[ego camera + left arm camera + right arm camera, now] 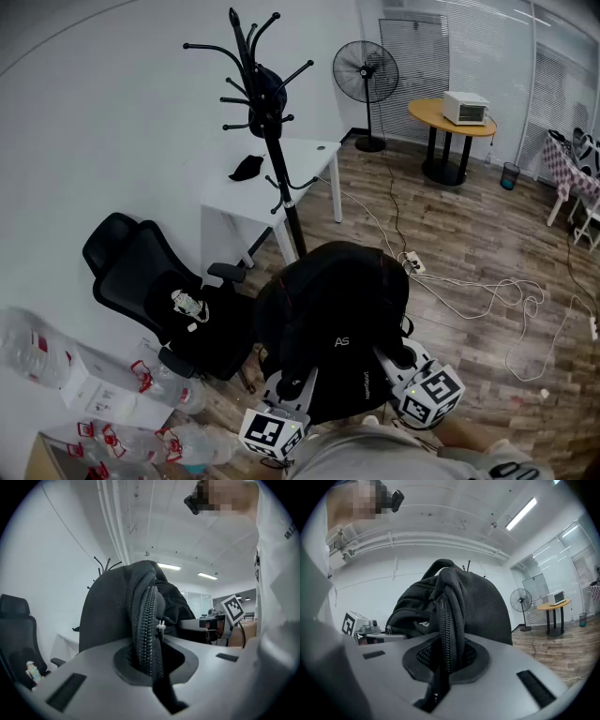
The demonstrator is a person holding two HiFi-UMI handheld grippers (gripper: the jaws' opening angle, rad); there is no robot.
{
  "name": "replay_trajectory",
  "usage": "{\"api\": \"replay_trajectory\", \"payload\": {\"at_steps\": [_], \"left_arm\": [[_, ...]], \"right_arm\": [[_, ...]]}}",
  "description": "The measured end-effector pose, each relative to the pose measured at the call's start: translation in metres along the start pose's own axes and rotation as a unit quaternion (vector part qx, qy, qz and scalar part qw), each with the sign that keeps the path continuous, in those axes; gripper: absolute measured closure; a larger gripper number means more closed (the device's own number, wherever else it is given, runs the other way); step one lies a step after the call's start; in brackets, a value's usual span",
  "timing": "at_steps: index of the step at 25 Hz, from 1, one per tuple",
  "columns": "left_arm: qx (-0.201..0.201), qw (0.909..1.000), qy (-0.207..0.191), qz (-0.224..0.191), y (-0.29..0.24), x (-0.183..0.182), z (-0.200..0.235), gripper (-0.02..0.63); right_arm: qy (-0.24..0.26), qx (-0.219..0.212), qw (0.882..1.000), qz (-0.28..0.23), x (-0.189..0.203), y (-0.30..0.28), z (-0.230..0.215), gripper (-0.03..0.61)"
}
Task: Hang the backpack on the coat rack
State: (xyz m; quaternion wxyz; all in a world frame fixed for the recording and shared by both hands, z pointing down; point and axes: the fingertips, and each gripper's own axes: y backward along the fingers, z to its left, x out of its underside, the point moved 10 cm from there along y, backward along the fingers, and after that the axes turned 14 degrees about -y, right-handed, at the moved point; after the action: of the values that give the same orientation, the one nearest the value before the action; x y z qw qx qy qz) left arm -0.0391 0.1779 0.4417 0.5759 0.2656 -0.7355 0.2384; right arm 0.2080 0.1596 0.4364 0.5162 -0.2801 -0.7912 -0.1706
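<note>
The backpack (333, 328) hangs in the air on my side of the coat rack (267, 112), lower than its hooks and not touching it. I have it by both grippers. The left gripper (152, 660) is clamped on a fold of zippered edge, and the right gripper (445, 660) is pinched on another zippered fold on the other side. Both point roughly level.

I judge this to be the carry step: the bag is lifted but not brought to the rack. A dark item (267, 89) already sits among the upper hooks, while the lower prongs facing me look free. Next I need to raise the bag and move it toward the pole until a strap or its top loop can drop over a free prong. Only then should I let go.
</note>
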Motion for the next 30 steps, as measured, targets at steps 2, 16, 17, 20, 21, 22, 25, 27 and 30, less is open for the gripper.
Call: {"api": "replay_trajectory", "payload": {"at_steps": [2,16,17,20,21,22,25,27,30], "left_arm": [[0.000,1.0000,-0.002,-0.002,-0.002,0.002,-0.001,0.600],[-0.024,0.9997,-0.004,0.003,-0.034,-0.008,-0.013,0.600],[-0.027,0.9996,-0.004,0.003,-0.037,-0.009,-0.015,0.600],[-0.037,0.9993,-0.004,-0.001,-0.045,-0.008,-0.019,0.600],[-0.042,0.9991,-0.004,-0.002,-0.047,-0.008,-0.020,0.600],[-0.047,0.9989,-0.002,-0.002,-0.049,-0.009,-0.021,0.600],[-0.061,0.9981,0.005,0.002,-0.055,-0.015,-0.021,0.600],[-0.064,0.9979,0.008,-0.001,-0.057,-0.017,-0.019,0.600],[-0.068,0.9976,0.009,-0.005,-0.058,-0.019,-0.013,0.600]], "right_arm": [[0.000,-0.001,1.000,0.000,0.000,0.000,-0.002,0.546],[-0.007,-0.020,1.000,0.004,-0.017,0.003,-0.036,0.546],[-0.007,-0.022,1.000,0.005,-0.019,0.003,-0.039,0.546],[-0.004,-0.033,0.999,0.009,-0.025,0.003,-0.048,0.546],[-0.002,-0.038,0.999,0.010,-0.028,0.003,-0.050,0.546],[0.000,-0.043,0.999,0.011,-0.030,0.002,-0.053,0.546],[0.006,-0.055,0.998,0.013,-0.039,-0.002,-0.058,0.546],[0.010,-0.063,0.998,0.013,-0.044,-0.006,-0.060,0.546],[0.013,-0.071,0.997,0.012,-0.049,-0.014,-0.060,0.546]]}}
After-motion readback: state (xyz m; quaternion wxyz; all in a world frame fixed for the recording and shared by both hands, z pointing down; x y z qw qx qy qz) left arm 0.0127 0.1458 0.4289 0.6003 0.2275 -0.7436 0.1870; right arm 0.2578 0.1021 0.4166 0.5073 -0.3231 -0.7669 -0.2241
